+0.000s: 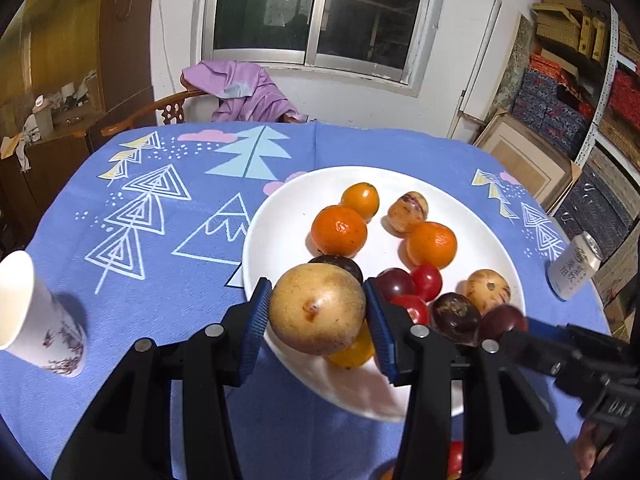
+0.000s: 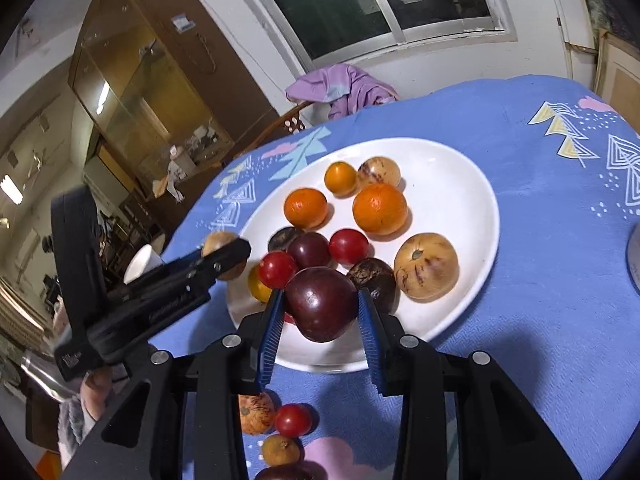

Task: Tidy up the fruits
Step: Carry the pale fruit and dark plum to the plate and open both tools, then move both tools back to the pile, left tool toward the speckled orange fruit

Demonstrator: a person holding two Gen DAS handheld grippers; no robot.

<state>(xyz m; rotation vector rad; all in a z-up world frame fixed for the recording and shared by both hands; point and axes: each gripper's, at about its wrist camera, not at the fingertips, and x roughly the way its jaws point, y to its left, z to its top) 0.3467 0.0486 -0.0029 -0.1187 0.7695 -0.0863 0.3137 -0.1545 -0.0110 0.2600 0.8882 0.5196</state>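
A white plate (image 1: 280, 216) on the blue tablecloth holds several fruits: oranges (image 1: 339, 231), tan fruits, red tomatoes (image 1: 427, 281) and dark plums. My left gripper (image 1: 318, 312) is shut on a large tan-yellow fruit (image 1: 318, 308) and holds it above the plate's near-left rim. My right gripper (image 2: 320, 312) is shut on a dark purple plum (image 2: 321, 304) above the plate's (image 2: 460, 184) near edge. The left gripper also shows in the right wrist view (image 2: 224, 256). Several loose fruits (image 2: 292, 420) lie on the cloth near the right gripper's base.
A paper cup (image 1: 36, 316) stands at the table's left. A drink can (image 1: 574, 266) stands at the right edge. A wooden chair with purple clothing (image 1: 244, 92) is behind the table. Boxes and shelves (image 1: 560, 120) stand at the right.
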